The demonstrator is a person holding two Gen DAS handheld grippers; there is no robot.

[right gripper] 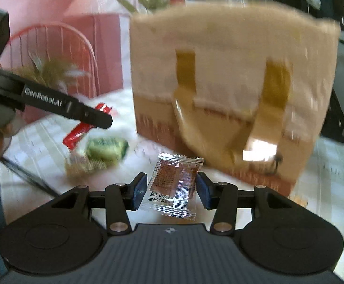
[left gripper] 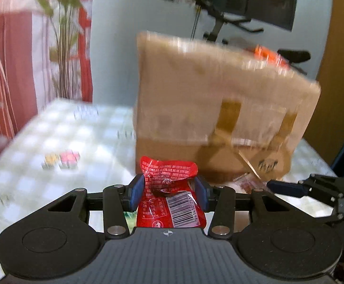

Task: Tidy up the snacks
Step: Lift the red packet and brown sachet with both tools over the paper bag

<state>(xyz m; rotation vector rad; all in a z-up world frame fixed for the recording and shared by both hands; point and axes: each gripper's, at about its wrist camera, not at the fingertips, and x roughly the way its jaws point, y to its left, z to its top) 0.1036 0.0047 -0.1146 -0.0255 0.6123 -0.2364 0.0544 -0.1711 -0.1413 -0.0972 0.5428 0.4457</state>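
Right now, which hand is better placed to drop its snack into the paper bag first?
Left, probably. Its tool grips the red packet and the paper bag stands straight ahead of it. The right tool holds a clear packet, with the bag standing off to one side.

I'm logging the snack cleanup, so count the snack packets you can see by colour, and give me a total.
Red: 1, the red packet clamped in the left tool.
Clear with brown contents: 1, the clear packet in the right tool.
Green: 1, the green packet on the table, beside a blurred one I can't class.
Total: 3.
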